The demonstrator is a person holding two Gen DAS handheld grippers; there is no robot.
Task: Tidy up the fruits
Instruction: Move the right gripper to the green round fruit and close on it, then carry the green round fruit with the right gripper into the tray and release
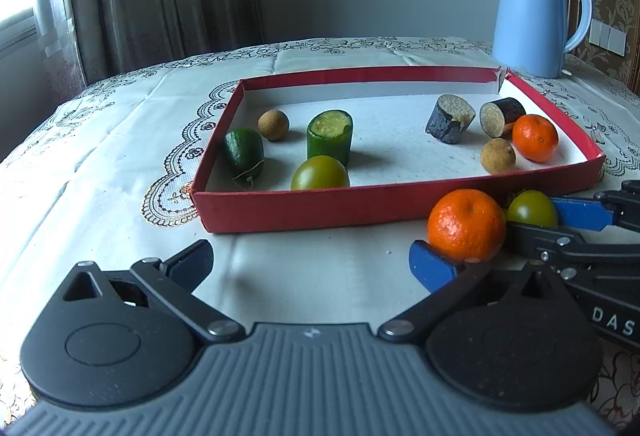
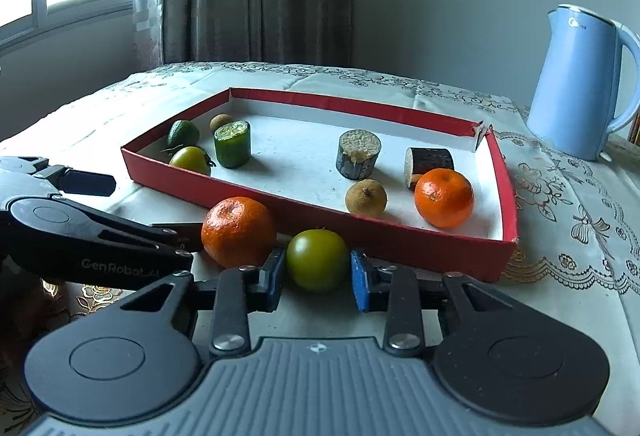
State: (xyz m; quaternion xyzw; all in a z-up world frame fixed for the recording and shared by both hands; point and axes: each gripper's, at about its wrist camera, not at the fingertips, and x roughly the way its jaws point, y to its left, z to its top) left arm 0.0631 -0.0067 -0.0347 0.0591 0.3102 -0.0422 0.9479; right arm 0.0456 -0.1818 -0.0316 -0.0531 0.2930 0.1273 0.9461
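A red-walled box point(image 1: 304, 205) point(image 2: 404, 240) holds green pieces and a green tomato point(image 1: 320, 174) at its left, and dark sugarcane-like pieces, a longan and an orange point(image 1: 535, 137) point(image 2: 444, 197) at its right. In front of the box on the cloth lie a loose orange point(image 1: 466, 225) point(image 2: 239, 231) and a green tomato point(image 1: 532, 209) point(image 2: 317, 259). My right gripper point(image 2: 318, 276) point(image 1: 556, 218) has its blue pads on both sides of that tomato, touching it. My left gripper point(image 1: 310, 264) is open and empty, its right finger beside the loose orange.
A light blue electric kettle point(image 1: 534, 14) point(image 2: 580, 84) stands behind the box's right far corner. The table carries an embroidered white cloth point(image 1: 120, 140). Curtains and a window are at the back left.
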